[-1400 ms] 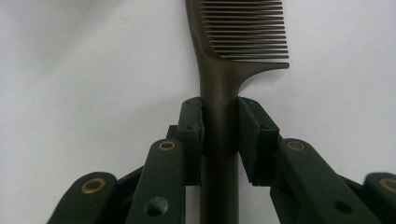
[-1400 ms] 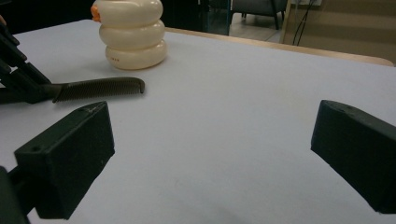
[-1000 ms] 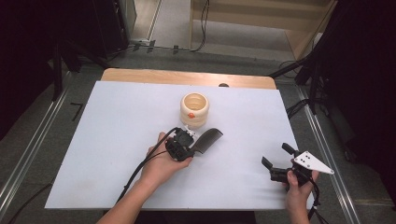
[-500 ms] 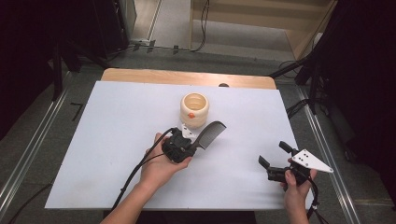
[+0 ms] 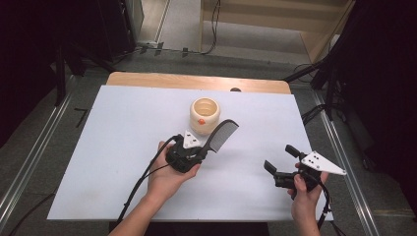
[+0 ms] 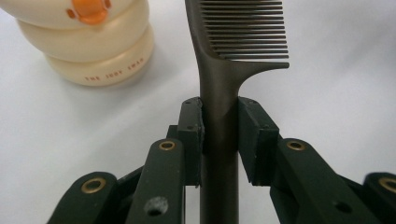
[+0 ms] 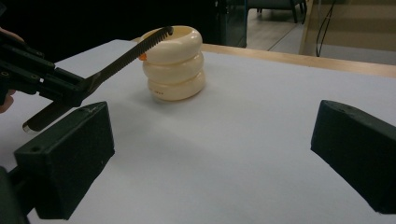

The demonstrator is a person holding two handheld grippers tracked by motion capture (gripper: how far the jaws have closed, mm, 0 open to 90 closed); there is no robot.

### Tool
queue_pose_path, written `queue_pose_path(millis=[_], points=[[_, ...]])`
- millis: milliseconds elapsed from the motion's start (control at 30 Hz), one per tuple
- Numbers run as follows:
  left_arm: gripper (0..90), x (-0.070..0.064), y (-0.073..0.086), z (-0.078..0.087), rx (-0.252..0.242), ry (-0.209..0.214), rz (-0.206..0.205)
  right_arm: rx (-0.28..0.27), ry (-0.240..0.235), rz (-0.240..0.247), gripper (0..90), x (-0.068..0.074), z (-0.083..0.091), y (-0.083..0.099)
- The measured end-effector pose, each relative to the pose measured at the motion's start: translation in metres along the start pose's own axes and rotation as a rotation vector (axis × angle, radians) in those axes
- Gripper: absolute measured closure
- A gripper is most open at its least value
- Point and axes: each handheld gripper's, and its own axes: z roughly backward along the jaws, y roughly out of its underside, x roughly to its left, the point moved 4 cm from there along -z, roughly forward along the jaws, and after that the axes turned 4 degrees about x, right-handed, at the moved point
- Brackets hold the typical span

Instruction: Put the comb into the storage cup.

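Left gripper (image 5: 196,150) clamped on the comb (image 5: 221,135) at its handle, jaws tight on both sides in the left gripper view; comb (image 6: 219,93) is lifted off the table (image 5: 123,128), tilted up, teeth end just beside the cup (image 5: 204,115) and near its rim; right gripper view has the comb tip (image 7: 159,35) level with the cup's mouth (image 7: 175,60) but I can't tell if it's touching; right gripper (image 5: 287,164) jaws spread wide, holding nothing, well apart near the table's right edge; my read: pickup done, what's left is most likely getting the comb into the cup and letting go; cup is cream, three stacked rings, orange mark (image 6: 91,11) on the side; small print at the base (image 6: 107,75) looks like "THE JUDY SWAN", last words not sure.
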Motion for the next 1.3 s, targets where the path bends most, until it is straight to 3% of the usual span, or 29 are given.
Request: queue_pose_path(millis=[400, 733, 933, 1200, 1300], points=[[72.0, 0.004, -0.001, 0.020, -0.133, -0.029, 0.028, 0.000, -0.086, 0.021, 0.0, 0.038, -0.022, -0.036], [72.0, -0.001, -0.003, 0.032, -0.242, -0.034, 0.022, -0.032, -0.143, -0.023, 0.0, 0.058, -0.039, -0.062], [72.0, -0.003, -0.004, 0.034, -0.270, -0.023, 0.038, -0.038, -0.176, -0.049, 0.0, 0.066, -0.048, -0.071], [72.0, -0.008, -0.006, 0.040, -0.331, -0.040, 0.035, -0.035, -0.213, -0.111, 0.0, 0.077, -0.061, -0.083], [72.0, -0.010, -0.006, 0.041, -0.347, -0.049, 0.032, -0.046, -0.252, -0.130, 0.0, 0.081, -0.065, -0.088]])
